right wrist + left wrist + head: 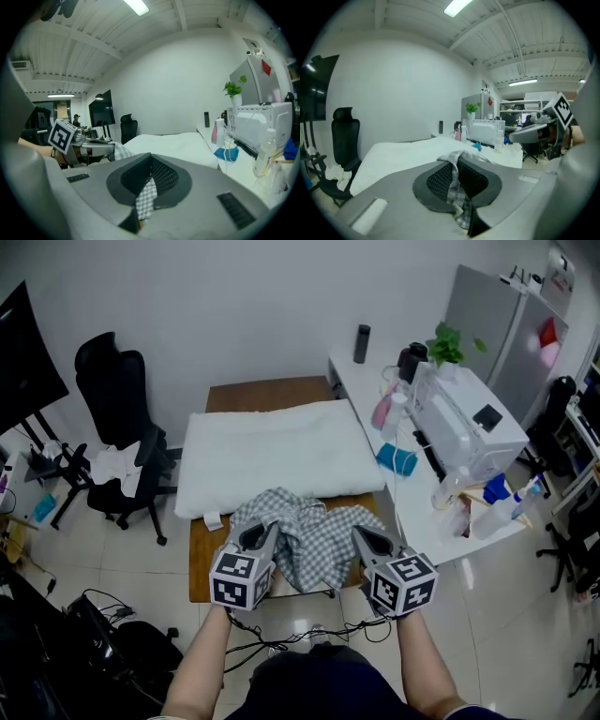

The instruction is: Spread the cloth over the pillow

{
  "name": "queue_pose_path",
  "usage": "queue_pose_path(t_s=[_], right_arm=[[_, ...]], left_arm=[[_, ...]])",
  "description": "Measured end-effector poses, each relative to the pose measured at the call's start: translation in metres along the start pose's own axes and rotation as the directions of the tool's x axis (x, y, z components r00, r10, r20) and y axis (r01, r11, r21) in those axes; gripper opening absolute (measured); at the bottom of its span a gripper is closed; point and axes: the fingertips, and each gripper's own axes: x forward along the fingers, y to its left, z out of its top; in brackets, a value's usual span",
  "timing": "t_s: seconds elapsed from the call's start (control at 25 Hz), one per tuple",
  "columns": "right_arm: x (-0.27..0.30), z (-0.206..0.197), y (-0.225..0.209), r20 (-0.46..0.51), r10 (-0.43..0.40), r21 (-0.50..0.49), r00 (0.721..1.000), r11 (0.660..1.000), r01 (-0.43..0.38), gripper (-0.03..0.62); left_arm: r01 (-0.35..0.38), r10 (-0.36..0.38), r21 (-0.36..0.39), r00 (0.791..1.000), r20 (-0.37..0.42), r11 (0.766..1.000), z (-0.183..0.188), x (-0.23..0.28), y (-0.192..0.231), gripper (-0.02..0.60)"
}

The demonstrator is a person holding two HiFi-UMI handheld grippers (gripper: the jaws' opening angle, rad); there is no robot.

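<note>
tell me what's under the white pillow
A brown wooden table, visible beyond the far edge of the pillow and at its near side. The tabletop beneath the pillow is covered, so anything there cannot be seen.

A grey-and-white checked cloth (305, 535) is nearest, with a plain white pillow (272, 456) beyond it on a brown wooden table (267, 393). At the left is a black office chair (117, 399). The white counter (361, 381) at the right carries a pink bottle (382, 412) and a green plant (448, 341).
</note>
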Motion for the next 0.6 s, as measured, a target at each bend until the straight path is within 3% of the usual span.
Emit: queue_pose_path(t_s=[0.28,0.6], right_arm=[[-0.006,0.011,-0.009,0.034,-0.016,0.011,0.999,1.0,0.016,0.014],[-0.009,0.038,-0.014,0.088,-0.015,0.001,0.996,1.0,0.015,0.014]], left_arm=[[-0.019,0.019,0.003,0.989,0.148,1.0,0.095,-0.024,0.025,0.034],[-0.089,0.08,0.024,0.964,0.253,0.996,0.2,-0.041,0.051,0.034]])
